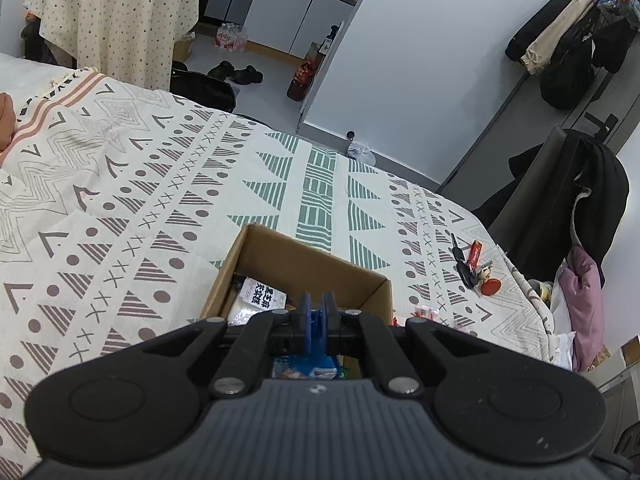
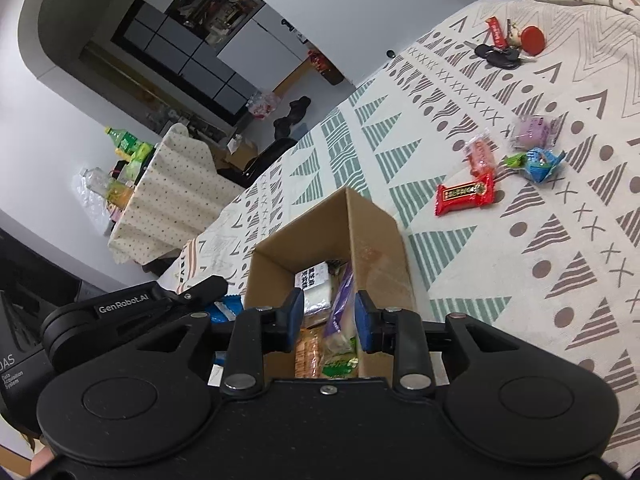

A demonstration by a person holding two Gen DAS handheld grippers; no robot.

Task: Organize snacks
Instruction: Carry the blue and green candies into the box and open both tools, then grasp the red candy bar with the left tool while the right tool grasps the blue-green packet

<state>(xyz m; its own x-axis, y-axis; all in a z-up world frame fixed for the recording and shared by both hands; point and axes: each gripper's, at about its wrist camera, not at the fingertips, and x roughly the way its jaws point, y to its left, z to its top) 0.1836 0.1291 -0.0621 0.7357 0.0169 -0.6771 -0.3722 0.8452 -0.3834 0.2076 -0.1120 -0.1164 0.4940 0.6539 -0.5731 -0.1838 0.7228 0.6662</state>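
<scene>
While both grippers hang over the cardboard box (image 2: 372,256) on the patterned bedspread (image 1: 120,208), their states differ. Left gripper (image 1: 317,312): blue pads drawn close together, pinching a blue packet (image 1: 316,324) that hangs between them over the box's near end; more of that packet shows beneath the fingers. Ahead of it, inside the box, lies a white packet with black characters (image 1: 262,296). Right gripper (image 2: 329,316): jaws set apart at a moderate gap, nothing between them, poised directly above the box opening. Below and between its pads stand a purple-wrapped snack (image 2: 340,308), an orange cracker pack (image 2: 308,350) and a green-labelled pack (image 2: 340,364), upright in the box. Ahead and to the right of the right gripper, loose on the bedspread, well apart from the box: a red bar (image 2: 464,198), a pink packet (image 2: 480,156), a small green sweet (image 2: 516,160), a blue wrapped piece (image 2: 540,162) and a pale purple packet (image 2: 532,130). Farther beyond lies a bunch of keys (image 2: 500,56).
</scene>
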